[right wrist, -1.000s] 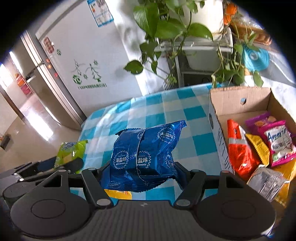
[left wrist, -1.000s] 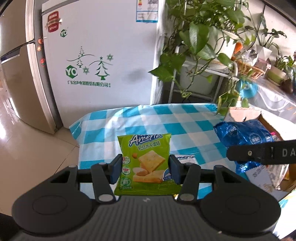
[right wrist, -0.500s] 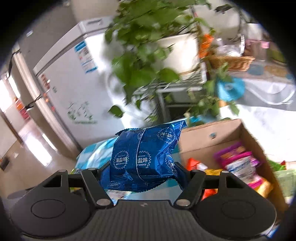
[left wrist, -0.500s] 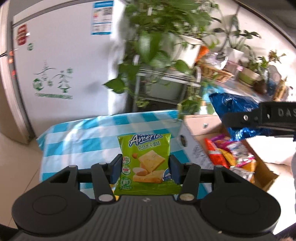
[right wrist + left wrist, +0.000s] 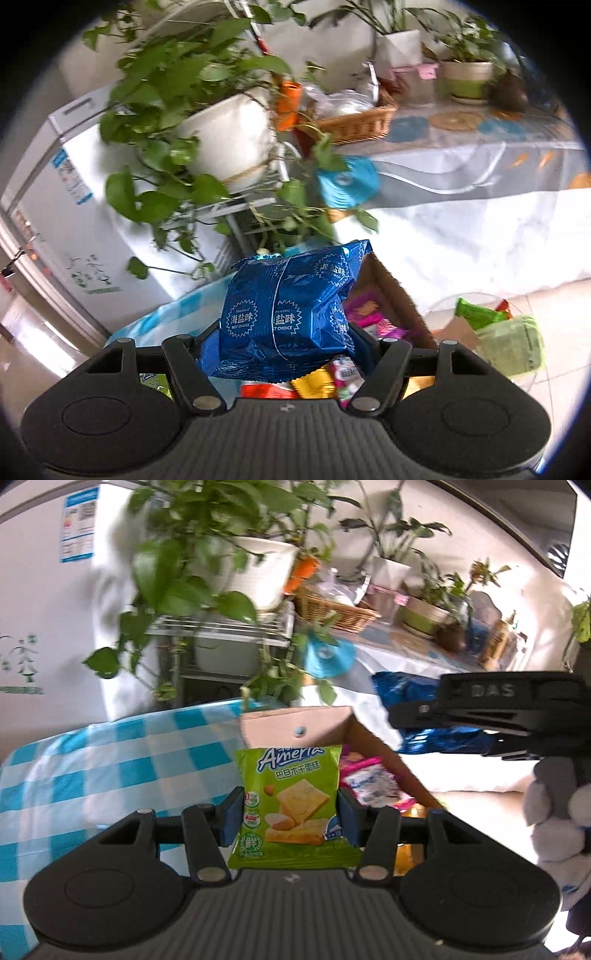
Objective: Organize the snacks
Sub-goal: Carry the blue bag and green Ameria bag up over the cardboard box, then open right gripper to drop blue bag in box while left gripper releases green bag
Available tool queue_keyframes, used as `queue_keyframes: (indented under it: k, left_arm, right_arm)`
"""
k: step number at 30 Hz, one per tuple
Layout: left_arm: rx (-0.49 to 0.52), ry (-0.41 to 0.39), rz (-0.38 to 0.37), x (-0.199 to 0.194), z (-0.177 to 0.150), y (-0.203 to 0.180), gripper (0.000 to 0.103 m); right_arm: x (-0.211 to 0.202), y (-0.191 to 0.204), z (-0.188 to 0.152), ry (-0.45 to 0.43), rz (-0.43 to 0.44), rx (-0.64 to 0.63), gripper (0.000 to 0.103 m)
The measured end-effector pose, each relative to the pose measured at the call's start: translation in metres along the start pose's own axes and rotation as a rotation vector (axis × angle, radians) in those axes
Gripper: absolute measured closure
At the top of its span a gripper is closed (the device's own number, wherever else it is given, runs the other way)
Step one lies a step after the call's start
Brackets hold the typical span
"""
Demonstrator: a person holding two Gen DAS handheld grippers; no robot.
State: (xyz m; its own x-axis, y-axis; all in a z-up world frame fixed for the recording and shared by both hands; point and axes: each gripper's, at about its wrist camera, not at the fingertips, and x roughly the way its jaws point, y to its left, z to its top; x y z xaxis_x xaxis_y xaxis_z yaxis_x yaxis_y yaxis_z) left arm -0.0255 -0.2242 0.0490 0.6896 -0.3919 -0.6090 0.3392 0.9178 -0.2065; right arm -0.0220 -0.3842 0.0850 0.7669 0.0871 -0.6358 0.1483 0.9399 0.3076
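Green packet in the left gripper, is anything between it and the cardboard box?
Nothing visible. The green packet is clamped in the left gripper, and the open box lies just beyond it. The right gripper, holding a blue bag, is off to the side.

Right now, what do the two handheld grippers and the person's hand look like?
Both grippers, left gripper and right gripper, are matte black, with ribbed bodies, round side discs, silver pivot screws and blue finger pads. Raised "DAS" lettering marks the right one's side. The right hand wears a pale grey glove.
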Motion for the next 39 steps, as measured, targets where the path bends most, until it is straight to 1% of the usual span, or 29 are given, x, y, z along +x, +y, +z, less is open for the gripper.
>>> queue_keyframes:
  k: [11, 12, 13, 14, 15, 16, 18, 22, 25, 29, 32, 36, 39]
  left_arm:
    - [0.008, 0.067, -0.063, 0.034, -0.004, -0.033, 0.051]
    - [0.008, 0.068, -0.068, 0.036, -0.004, -0.036, 0.049]
    - [0.009, 0.069, -0.069, 0.037, -0.003, -0.038, 0.041]
    - [0.013, 0.068, -0.068, 0.036, -0.003, -0.039, 0.036]
    - [0.016, 0.059, -0.065, 0.035, -0.003, -0.040, 0.031]
    - [0.021, 0.046, -0.061, 0.032, -0.003, -0.040, 0.029]
    - [0.023, 0.042, -0.061, 0.030, -0.001, -0.039, 0.026]
    - [0.029, 0.033, -0.047, 0.024, 0.000, -0.032, 0.025]
    - [0.002, 0.030, -0.039, 0.019, 0.001, -0.021, 0.024]
    - [-0.015, 0.030, -0.016, 0.014, -0.001, -0.010, 0.024]
    - [-0.023, 0.039, -0.012, 0.012, -0.004, -0.002, 0.023]
    - [-0.020, 0.042, 0.006, 0.008, -0.006, 0.006, 0.019]
    - [-0.024, 0.053, 0.011, 0.006, -0.006, 0.017, 0.019]
  right_arm:
    - [0.013, -0.020, 0.006, 0.023, -0.024, 0.064, 0.029]
    - [0.014, -0.021, 0.006, 0.021, -0.020, 0.071, 0.027]
    - [0.014, -0.021, 0.006, 0.018, -0.020, 0.079, 0.027]
    - [0.014, -0.022, 0.007, 0.018, -0.023, 0.087, 0.026]
    - [0.014, -0.023, 0.007, 0.018, -0.022, 0.097, 0.023]
    - [0.014, -0.024, 0.007, 0.018, -0.017, 0.106, 0.021]
    - [0.013, -0.025, 0.007, 0.017, -0.013, 0.115, 0.016]
    - [0.013, -0.023, 0.007, 0.009, -0.005, 0.117, 0.016]
    - [0.013, -0.021, 0.007, 0.006, 0.008, 0.121, 0.015]
    - [0.015, -0.017, 0.006, 0.016, 0.011, 0.104, 0.014]
    - [0.017, -0.015, 0.006, 0.024, 0.010, 0.100, 0.014]
    - [0.020, -0.011, 0.005, 0.037, 0.012, 0.091, 0.014]
    - [0.023, -0.003, 0.003, 0.050, 0.013, 0.065, 0.013]
